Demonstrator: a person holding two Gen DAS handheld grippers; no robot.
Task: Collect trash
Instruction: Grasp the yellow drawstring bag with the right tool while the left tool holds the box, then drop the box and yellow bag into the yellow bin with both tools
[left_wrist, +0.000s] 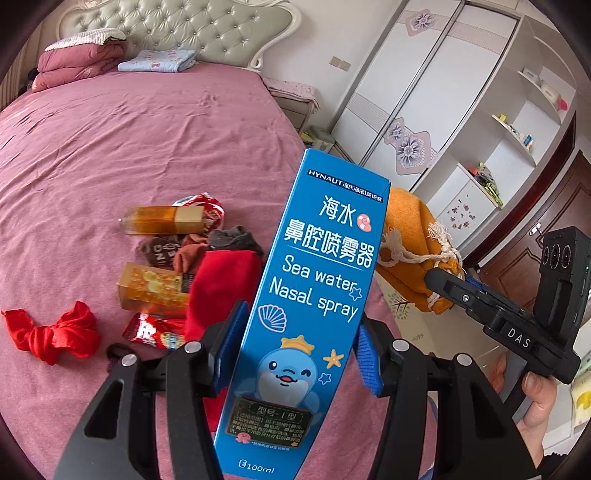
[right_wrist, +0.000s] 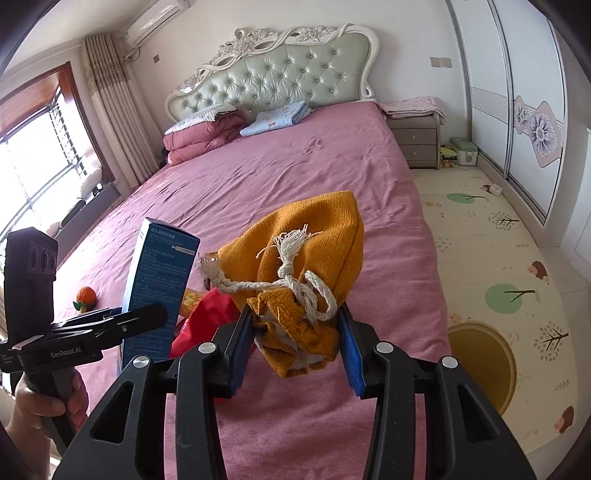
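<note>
The left gripper (left_wrist: 295, 354) is clamping the blue box (left_wrist: 314, 295) upright above the bed (left_wrist: 147, 129); the right gripper (right_wrist: 295, 347) is pinching the orange pouch (right_wrist: 310, 258). Keeping the pouch mouth spread should help the box slide in.

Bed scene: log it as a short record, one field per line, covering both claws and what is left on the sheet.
left claw: shut on blue box, held upright
right claw: shut on orange pouch at its gathered mouth
pouch cord: white, knotted, hanging loose
bed: pink sheet
on sheet: amber bottle, yellow block, red cloth, wrappers
</note>
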